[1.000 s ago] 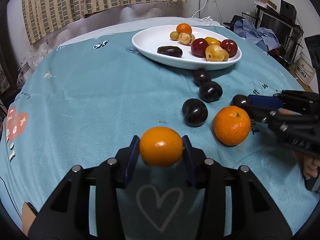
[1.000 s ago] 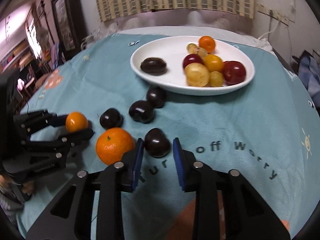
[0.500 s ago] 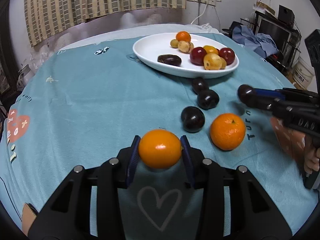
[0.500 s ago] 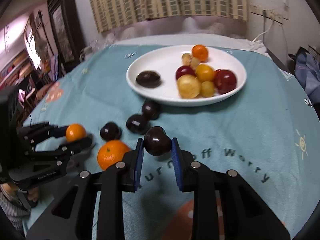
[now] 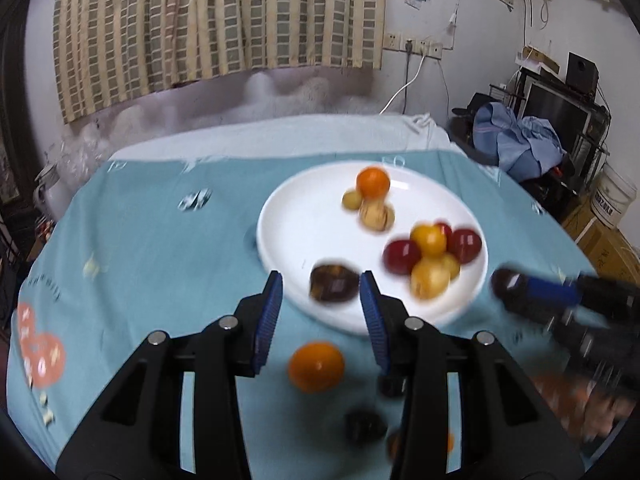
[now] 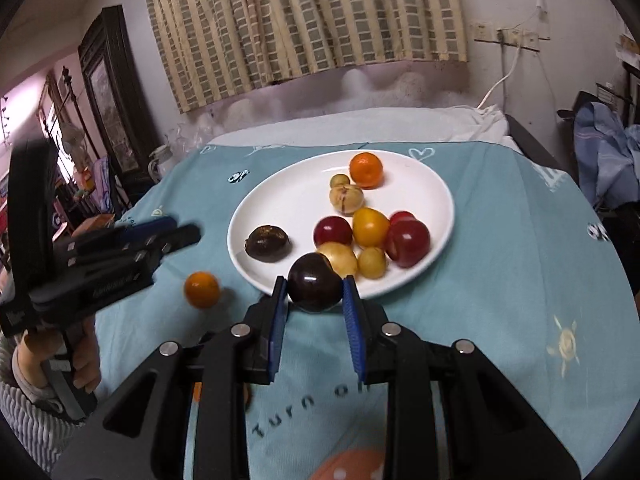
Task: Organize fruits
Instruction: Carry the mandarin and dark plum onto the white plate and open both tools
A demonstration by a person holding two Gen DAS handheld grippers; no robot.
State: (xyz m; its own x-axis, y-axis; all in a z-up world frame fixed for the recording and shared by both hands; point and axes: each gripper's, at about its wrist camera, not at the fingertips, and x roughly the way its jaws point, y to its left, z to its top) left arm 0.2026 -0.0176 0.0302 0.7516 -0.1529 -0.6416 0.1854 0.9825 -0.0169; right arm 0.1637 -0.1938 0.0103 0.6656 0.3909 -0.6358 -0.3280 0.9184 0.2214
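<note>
My left gripper (image 5: 320, 294) is open, nothing between its blue pads. The small orange (image 5: 316, 366) it carried is out of the jaws and sits below it, on or just above the teal cloth; from the right wrist it shows under the left gripper (image 6: 180, 230) as the same small orange (image 6: 201, 289). My right gripper (image 6: 315, 290) is shut on a dark plum (image 6: 315, 286), held at the near rim of the white plate (image 6: 248, 216). The plate (image 5: 280, 216) holds several fruits: red, yellow, orange and one dark.
Two dark plums (image 5: 365, 426) and a large orange (image 5: 400, 444), partly hidden by my left finger, lie on the cloth near me. A person's hand (image 6: 86, 360) grips the left handle. Clothes and a bucket (image 5: 614, 200) stand beyond the table's right edge.
Both grippers rose and moved toward the plate. The small orange left the left jaws and now lies below them. The right gripper closed on the dark plum and lifted it.
</note>
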